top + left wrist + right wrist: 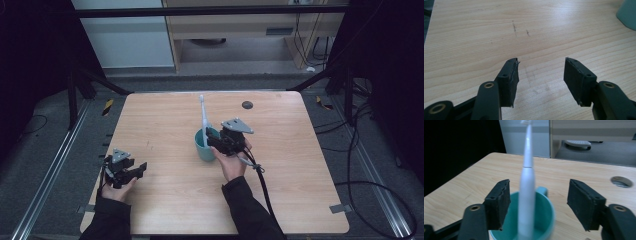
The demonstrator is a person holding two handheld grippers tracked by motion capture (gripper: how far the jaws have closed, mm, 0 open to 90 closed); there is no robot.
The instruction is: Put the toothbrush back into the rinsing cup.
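A teal cup (204, 148) stands near the middle of the wooden table (165, 115), and a pale toothbrush (203, 116) stands upright in it with the brush head at the top. My right gripper (213, 137) hangs over the cup's right rim. In the right gripper view its jaws (539, 183) are open, with the toothbrush (527, 195) between them, nearer the left pad and touching neither. The cup's rim (550, 207) lies below. My left gripper (140, 169) rests low near the table's front left; its jaws (541, 61) are open over bare wood, and the cup (627, 12) is far off.
A round hole (247, 105) sits in the tabletop behind the cup; the same hole (621, 181) is also in the right gripper view. The right gripper's cable (262, 185) trails back along the forearm. Faint pencil marks (514, 26) lie ahead of the left gripper.
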